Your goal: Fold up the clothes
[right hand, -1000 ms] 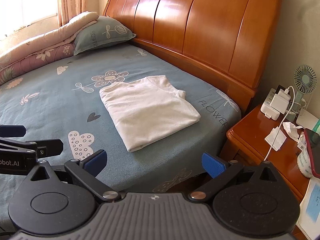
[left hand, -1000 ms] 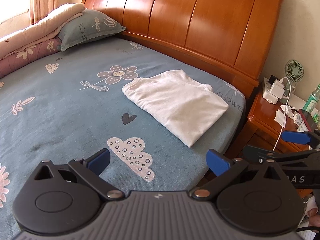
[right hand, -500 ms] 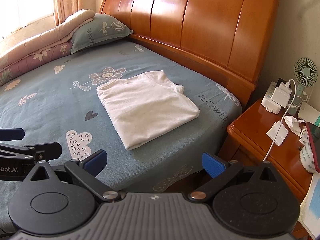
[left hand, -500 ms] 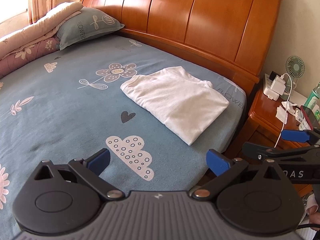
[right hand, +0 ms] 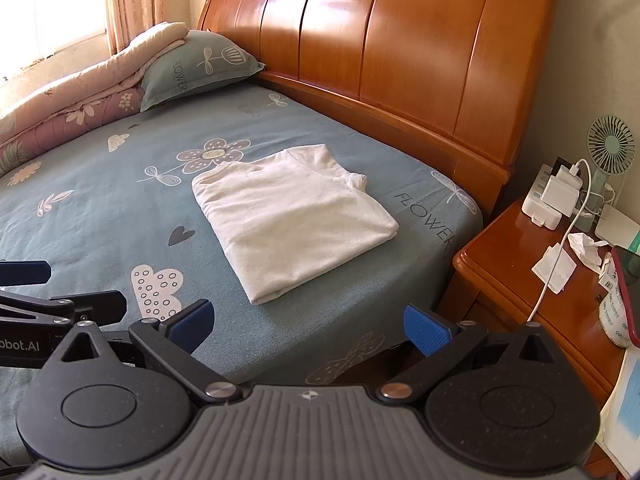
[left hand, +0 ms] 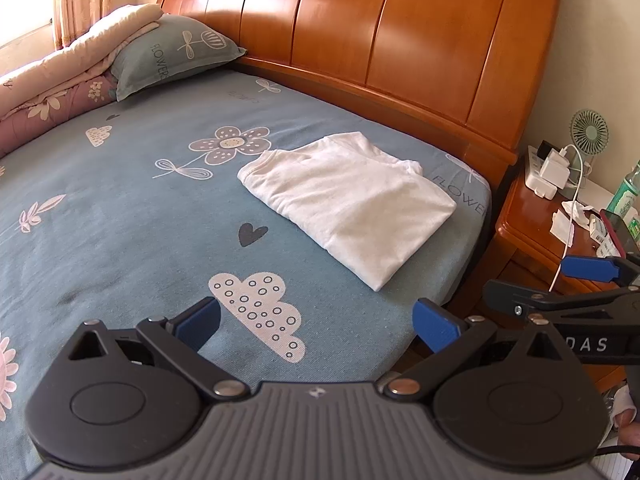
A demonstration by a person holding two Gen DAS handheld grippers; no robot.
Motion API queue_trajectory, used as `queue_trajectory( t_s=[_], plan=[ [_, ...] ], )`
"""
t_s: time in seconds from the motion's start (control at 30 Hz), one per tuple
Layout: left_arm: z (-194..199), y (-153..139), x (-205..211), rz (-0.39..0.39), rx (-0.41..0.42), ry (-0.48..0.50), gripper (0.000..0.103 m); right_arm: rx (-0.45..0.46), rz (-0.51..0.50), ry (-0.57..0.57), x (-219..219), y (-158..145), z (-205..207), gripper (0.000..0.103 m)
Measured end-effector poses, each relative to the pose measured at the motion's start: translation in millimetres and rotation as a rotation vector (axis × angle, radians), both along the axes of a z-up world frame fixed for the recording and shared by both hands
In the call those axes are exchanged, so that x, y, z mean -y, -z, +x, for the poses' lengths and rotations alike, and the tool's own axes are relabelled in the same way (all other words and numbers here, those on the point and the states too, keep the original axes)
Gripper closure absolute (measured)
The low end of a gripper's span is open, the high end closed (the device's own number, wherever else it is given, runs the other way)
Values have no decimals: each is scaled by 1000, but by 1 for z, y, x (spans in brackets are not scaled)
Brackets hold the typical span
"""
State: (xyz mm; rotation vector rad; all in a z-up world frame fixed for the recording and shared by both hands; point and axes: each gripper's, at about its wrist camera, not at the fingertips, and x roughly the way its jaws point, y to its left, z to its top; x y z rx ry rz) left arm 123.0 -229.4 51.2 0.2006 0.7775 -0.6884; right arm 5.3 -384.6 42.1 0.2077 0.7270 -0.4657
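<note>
**Mia:** Where is the white shirt (left hand: 348,204)?

**Ben:** It lies folded on the blue bed sheet (left hand: 120,208), near the corner of the bed by the wooden headboard (left hand: 400,40). A flower print is just beside it, and a heart print is near its front edge.

**Mia:** Are the claws holding it?

**Ben:** No. The left claw (left hand: 316,320) is spread wide with nothing in it. The right claw (right hand: 308,322) is spread wide too, and empty. Both hang in the air near the bed edge, well apart from the shirt.

**Mia:** So is the folding done?

**Ben:** I think so. It looks like a neat, flat pack. One bit near the headboard looks a little bunched.

**Mia:** What could go wrong now?

**Ben:** If a claw comes down and bumps the shirt, the top layer could slide and the fold could open. If a claw pinches only the top layer, that layer would lift and the rest would stay behind.

**Mia:** Anything else?

**Ben:** The nightstand (right hand: 516,264) is close on the right. It has a white cable (right hand: 560,248), a small fan (right hand: 610,146) and papers on it. A wide swing of the right claw could catch the cable and pull things off.
</note>
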Motion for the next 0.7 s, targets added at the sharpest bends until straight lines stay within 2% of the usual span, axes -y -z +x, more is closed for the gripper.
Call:
queue_trajectory(
  t_s=[0.7],
  plan=[
    [0,2,1,-7,-3,7,1,-7,9,2,1,2,1,0]
  ],
)
